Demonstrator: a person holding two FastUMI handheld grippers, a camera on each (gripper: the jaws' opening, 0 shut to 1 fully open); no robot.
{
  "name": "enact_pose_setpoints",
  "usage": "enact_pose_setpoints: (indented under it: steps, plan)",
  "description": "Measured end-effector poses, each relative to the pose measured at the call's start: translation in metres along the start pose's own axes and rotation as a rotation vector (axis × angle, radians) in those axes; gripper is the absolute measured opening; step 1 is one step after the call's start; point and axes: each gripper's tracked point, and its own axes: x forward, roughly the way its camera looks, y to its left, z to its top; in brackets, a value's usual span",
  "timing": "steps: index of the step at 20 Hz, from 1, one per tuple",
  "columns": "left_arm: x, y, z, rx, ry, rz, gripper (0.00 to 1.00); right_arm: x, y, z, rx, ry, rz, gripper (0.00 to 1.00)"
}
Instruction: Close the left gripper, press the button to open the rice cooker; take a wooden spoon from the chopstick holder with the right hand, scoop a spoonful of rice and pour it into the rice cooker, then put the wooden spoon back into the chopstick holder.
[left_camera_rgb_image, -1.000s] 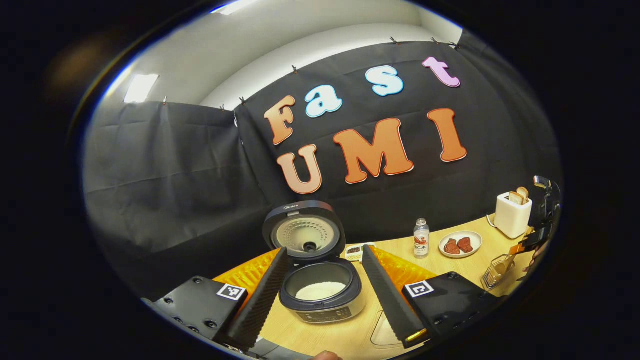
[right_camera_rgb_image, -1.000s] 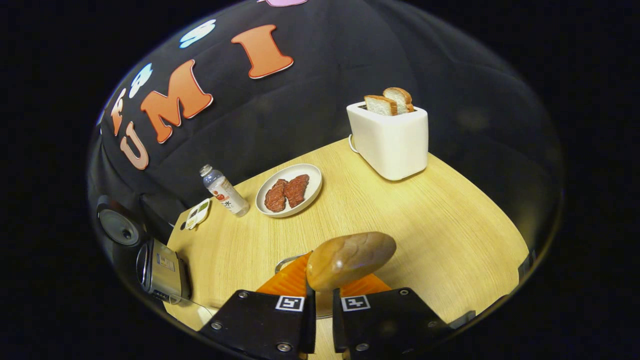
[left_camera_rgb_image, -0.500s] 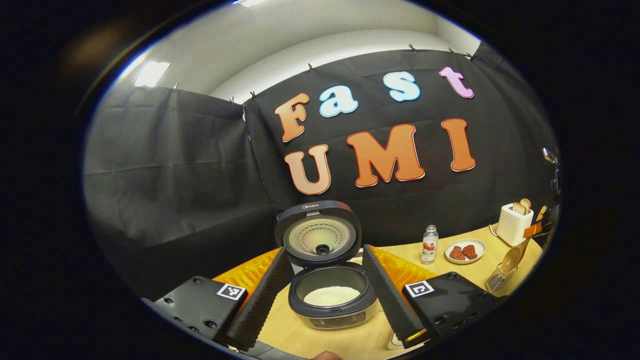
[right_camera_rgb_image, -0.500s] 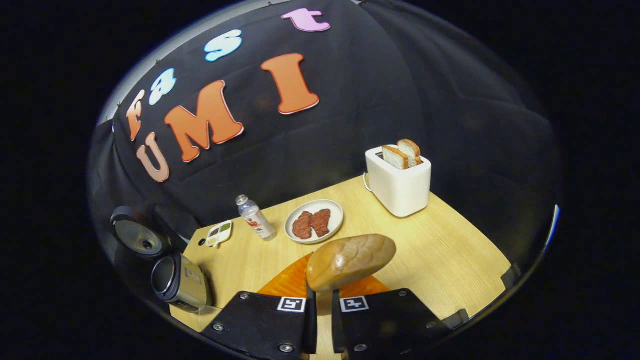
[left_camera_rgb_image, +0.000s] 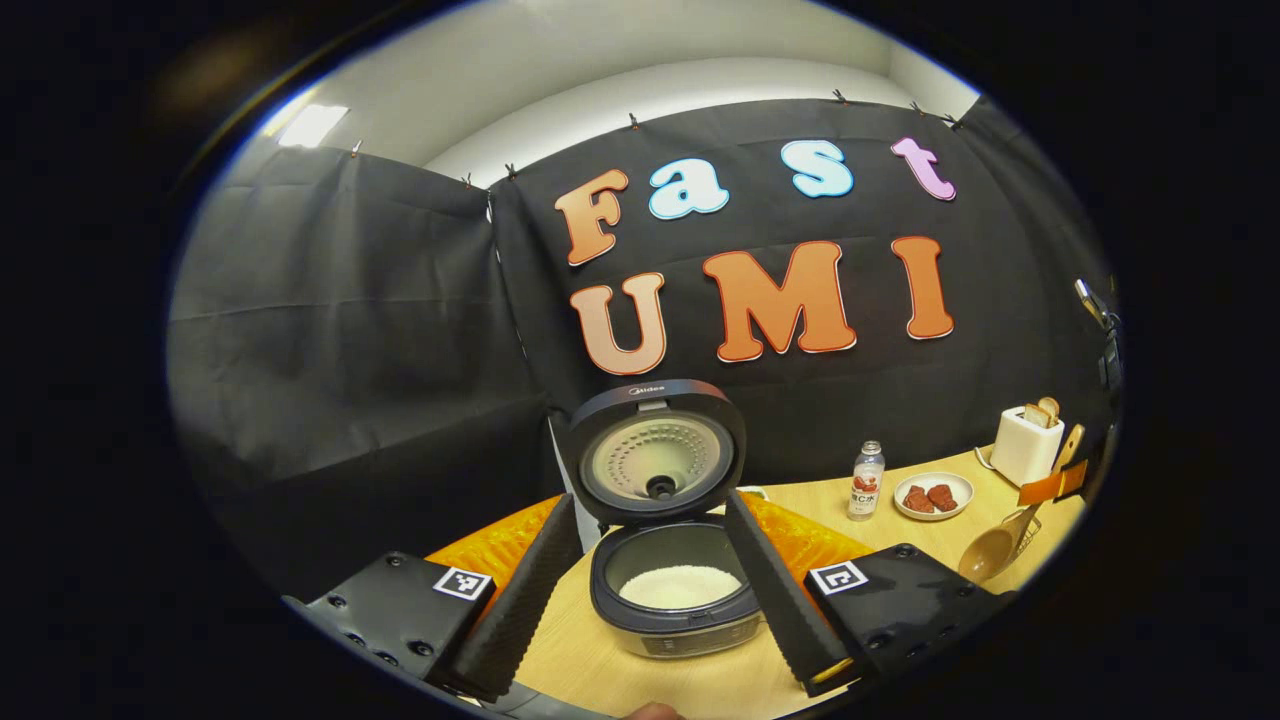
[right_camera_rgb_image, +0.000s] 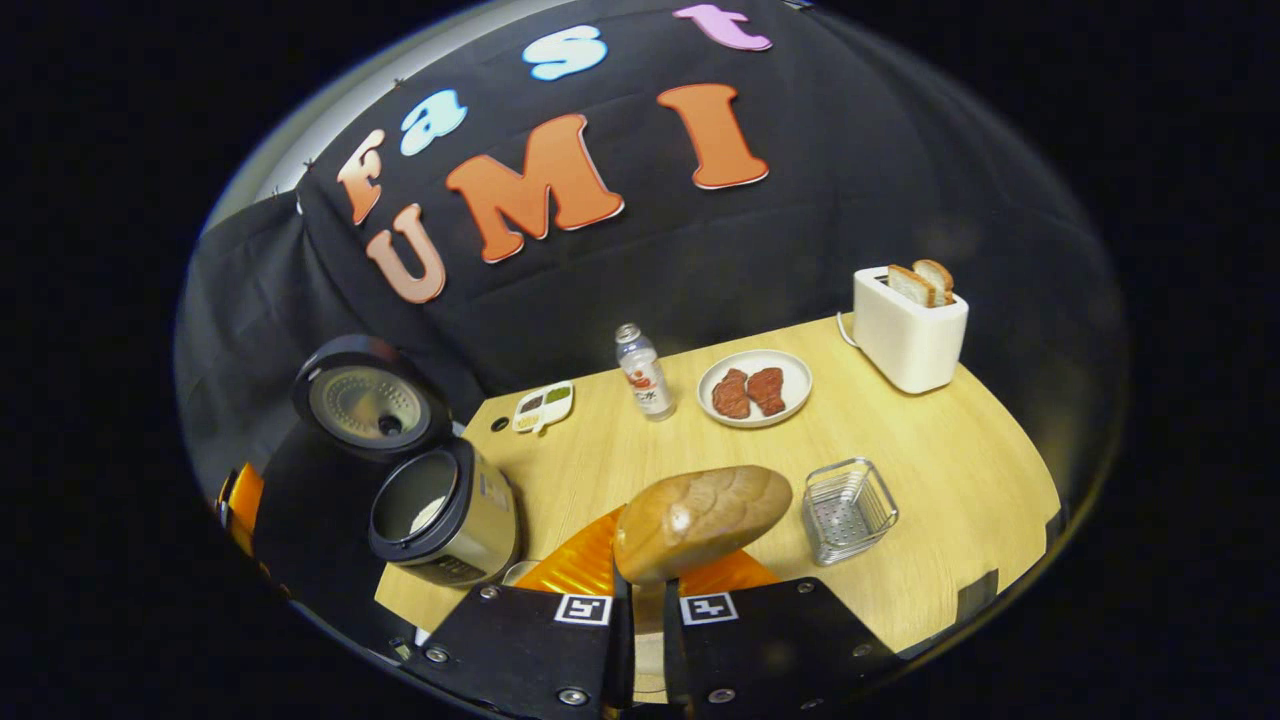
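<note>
Left gripper (left_camera_rgb_image: 655, 580): fingers spread wide apart, holding nothing, low over the table (right_camera_rgb_image: 940, 470) with the cooker between and beyond them.
Right gripper (right_camera_rgb_image: 640, 610): fingers drawn close on the spoon's handle, clamped on it; in the left gripper view it sits at the far right edge (left_camera_rgb_image: 1050, 485).
Spoon (right_camera_rgb_image: 700, 520): one, wooden, bowl sticking forward out of the right gripper, above the table.
Cooker (left_camera_rgb_image: 675, 595): one, lid (left_camera_rgb_image: 655, 465) standing open and upright, white rice (left_camera_rgb_image: 678, 587) in the pot.
Holder (right_camera_rgb_image: 848, 510): one wire basket, standing on the table just right of the spoon's bowl; nothing visible in it.
Bottle (right_camera_rgb_image: 645, 372): one, upright, between the small dish and the plate.
Plate (right_camera_rgb_image: 790, 398): one, carrying two pieces of meat.
Toaster (right_camera_rgb_image: 905, 335): one, white, two slices of bread in its slots.
Small dish (right_camera_rgb_image: 540, 407): one, divided, near the cooker's lid.
</note>
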Motion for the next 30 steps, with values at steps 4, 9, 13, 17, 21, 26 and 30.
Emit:
enact_pose_setpoints:
  steps: [4, 9, 13, 17, 21, 26, 30]
  plan:
    - [0.007, 0.012, -0.011, -0.005, 0.021, -0.001, 0.96, 0.016, 0.013, -0.029, -0.131, 0.034, -0.042, 0.11]
    - [0.017, 0.022, -0.020, 0.007, 0.028, 0.002, 0.92, 0.040, 0.010, -0.064, -0.340, 0.060, -0.149, 0.11]
    - [0.024, 0.029, -0.027, 0.017, 0.041, 0.002, 0.93, 0.054, 0.005, -0.078, -0.468, 0.039, -0.224, 0.11]
    - [0.030, 0.034, -0.033, 0.016, 0.054, 0.005, 0.92, 0.067, 0.006, -0.094, -0.568, 0.023, -0.253, 0.08]
    - [0.034, 0.037, -0.036, 0.011, 0.061, 0.008, 0.92, 0.073, 0.011, -0.094, -0.617, -0.062, -0.271, 0.07]
    - [0.036, 0.037, -0.041, 0.013, 0.072, 0.000, 0.92, 0.079, 0.015, -0.097, -0.617, -0.099, -0.288, 0.07]
    - [0.037, 0.043, -0.044, 0.016, 0.081, 0.001, 0.93, 0.086, 0.022, -0.095, -0.506, -0.129, -0.264, 0.07]
